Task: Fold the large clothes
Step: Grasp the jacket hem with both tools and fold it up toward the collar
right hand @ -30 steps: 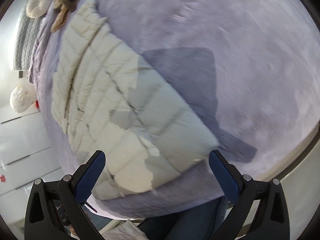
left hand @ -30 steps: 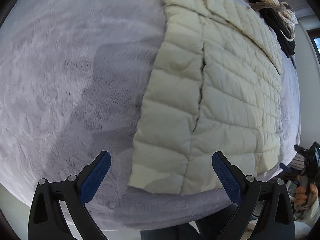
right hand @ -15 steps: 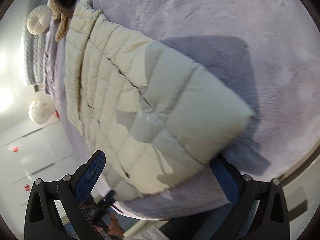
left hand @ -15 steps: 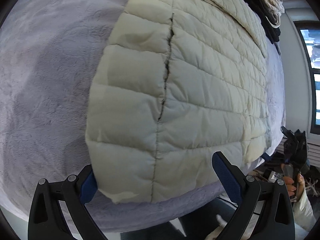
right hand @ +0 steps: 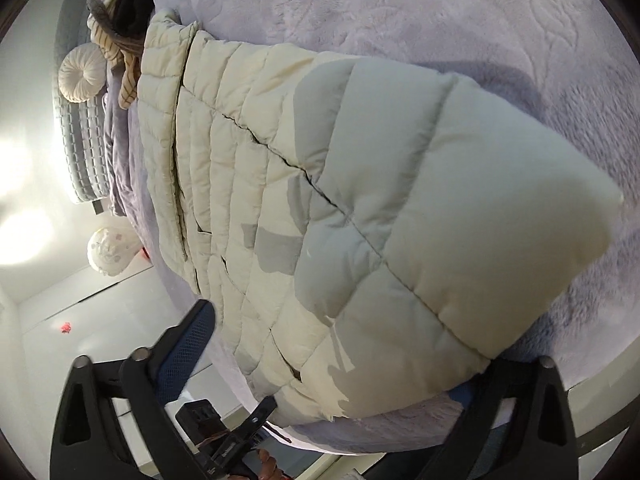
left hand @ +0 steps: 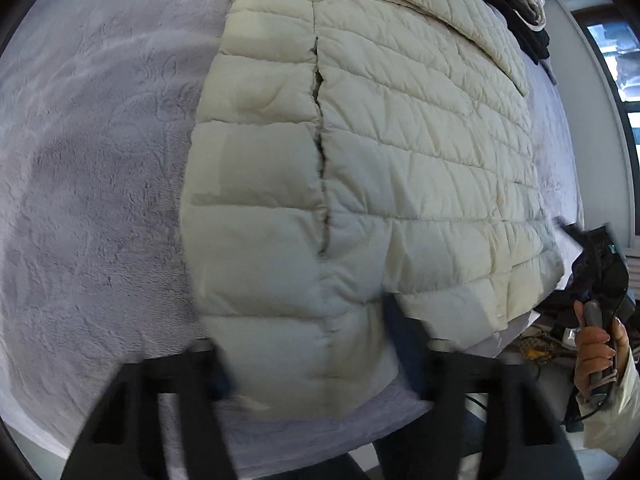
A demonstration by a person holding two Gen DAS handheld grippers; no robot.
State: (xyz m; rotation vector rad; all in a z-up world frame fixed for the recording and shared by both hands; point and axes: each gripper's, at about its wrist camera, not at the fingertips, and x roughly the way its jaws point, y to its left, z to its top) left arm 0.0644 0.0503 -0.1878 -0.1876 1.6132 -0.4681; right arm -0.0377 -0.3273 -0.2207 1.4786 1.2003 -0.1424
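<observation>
- The left gripper [left hand: 316,360], blurred at the bottom of the left wrist view, has its fingers either side of the hem of the cream quilted puffer jacket [left hand: 360,160]; whether it's clamped, I cannot tell.
- The right gripper [right hand: 332,364] is spread wide, its blue-padded fingers [right hand: 188,344] flanking the hem's puffy corner.
- The jacket lies flat on the fuzzy lilac bedspread [left hand: 100,160], with bare plush at the frame's left.
- Dark and striped clothes [right hand: 116,20] are heaped upper left.
</observation>
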